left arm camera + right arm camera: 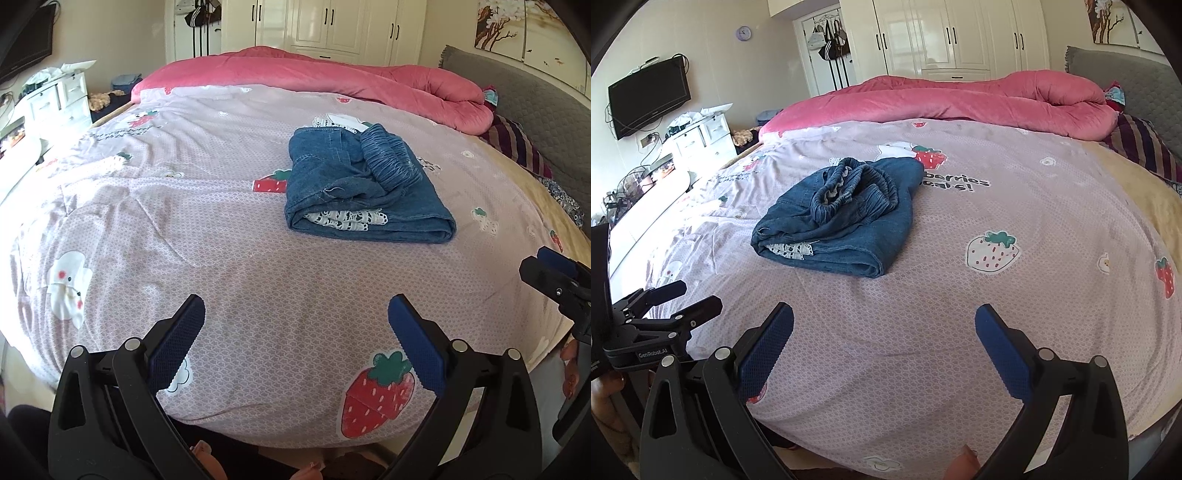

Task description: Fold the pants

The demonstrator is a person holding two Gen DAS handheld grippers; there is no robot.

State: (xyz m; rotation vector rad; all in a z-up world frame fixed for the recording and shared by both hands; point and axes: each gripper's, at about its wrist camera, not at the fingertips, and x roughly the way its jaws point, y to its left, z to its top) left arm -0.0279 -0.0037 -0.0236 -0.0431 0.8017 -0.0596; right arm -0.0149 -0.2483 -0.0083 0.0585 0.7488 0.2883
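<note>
Blue denim pants (364,188) lie folded into a compact bundle on the bed, their ribbed elastic waistband (391,158) on top and a strip of white lace showing at the near edge. In the right wrist view the pants (842,218) sit left of centre. My left gripper (295,325) hangs open above the near part of the bed, well short of the pants, holding nothing. My right gripper (884,328) is open too, equally far back and empty. Each gripper shows in the other's view: the right gripper (550,273) at the right edge, the left gripper (683,295) at the left edge.
The bed carries a pale purple strawberry-print cover (229,236). A pink quilt (332,77) is rolled along its far side. A grey headboard (524,103) and striped pillow (517,144) stand at the right. A white drawer unit (701,140), wall TV (646,96) and white wardrobes (960,33) line the room.
</note>
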